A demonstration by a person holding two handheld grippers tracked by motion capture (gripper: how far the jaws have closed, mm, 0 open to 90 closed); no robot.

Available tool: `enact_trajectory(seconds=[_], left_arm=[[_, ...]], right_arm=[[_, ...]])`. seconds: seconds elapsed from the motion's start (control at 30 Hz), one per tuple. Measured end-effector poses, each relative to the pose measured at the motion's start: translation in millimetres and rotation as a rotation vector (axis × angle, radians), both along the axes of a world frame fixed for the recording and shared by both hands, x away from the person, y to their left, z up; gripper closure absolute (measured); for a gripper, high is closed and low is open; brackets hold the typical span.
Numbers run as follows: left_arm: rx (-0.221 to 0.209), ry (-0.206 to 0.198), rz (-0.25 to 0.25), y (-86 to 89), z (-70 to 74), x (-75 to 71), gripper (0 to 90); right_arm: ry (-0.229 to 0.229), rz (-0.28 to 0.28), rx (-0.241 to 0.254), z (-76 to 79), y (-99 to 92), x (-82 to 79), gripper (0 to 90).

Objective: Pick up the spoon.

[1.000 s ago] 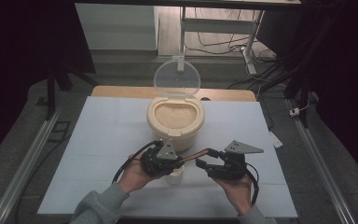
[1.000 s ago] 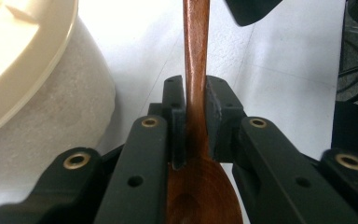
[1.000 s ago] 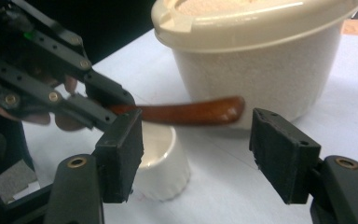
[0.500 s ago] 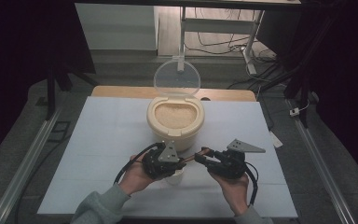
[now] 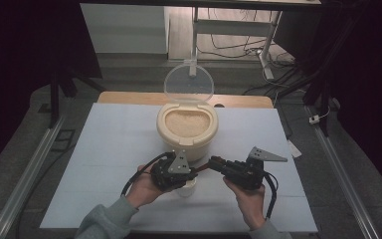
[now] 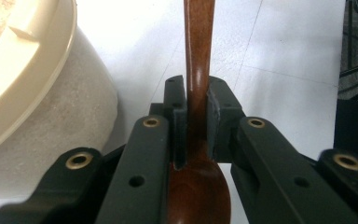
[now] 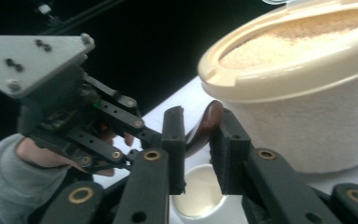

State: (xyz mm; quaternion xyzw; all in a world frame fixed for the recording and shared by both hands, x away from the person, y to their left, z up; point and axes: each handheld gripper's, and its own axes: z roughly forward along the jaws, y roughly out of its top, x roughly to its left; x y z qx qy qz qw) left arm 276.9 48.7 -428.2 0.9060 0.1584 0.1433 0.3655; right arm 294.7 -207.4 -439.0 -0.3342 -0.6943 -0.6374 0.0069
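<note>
In the lower middle of the high view I am keeping the left gripper (image 5: 191, 173) clenched on a brown wooden spoon (image 6: 198, 70), its fingers (image 6: 176, 112) pressing the neck just above the bowl while the handle is running out over the white bench (image 5: 109, 144). My right gripper (image 5: 214, 162) has just been closing its fingers (image 7: 173, 140) around the tip of that handle, which is sitting between them with the right-hand finger touching it. Both are meeting in front of the open beige rice container (image 5: 186, 127), above a small white cup (image 7: 198, 198).
</note>
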Motion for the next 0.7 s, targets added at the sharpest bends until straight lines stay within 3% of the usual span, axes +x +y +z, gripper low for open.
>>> enact_trajectory(seconds=[0.17, 0.53, 0.57, 0.6, 0.63, 0.7], left_arm=[[0.008, -0.003, -0.005, -1.2, -0.9, -0.3, 79.3], [-0.020, 0.008, -0.008, 0.5, 0.6, -0.4, 78.1], [-0.047, 0.018, -0.005, 2.7, 1.4, 0.1, 77.0], [-0.047, 0.018, -0.005, 2.7, 1.4, 0.1, 74.0], [-0.073, 0.026, 0.005, 6.8, 2.6, 0.2, 69.7], [-0.086, 0.024, 0.016, 9.5, 3.0, -0.4, 60.1]], right_arm=[[0.002, 0.035, 0.037, -0.2, 0.3, 0.5, 82.0], [-0.039, 0.043, 0.053, 2.2, 1.5, -1.2, 82.8], [-0.039, 0.042, 0.061, 2.4, 1.0, -1.0, 82.8], [-0.040, 0.039, 0.066, 2.8, -0.2, -0.8, 82.8], [-0.042, 0.034, 0.073, 3.3, -1.6, -0.7, 82.8], [-0.048, 0.023, 0.088, 4.8, -5.6, 0.0, 82.9]])
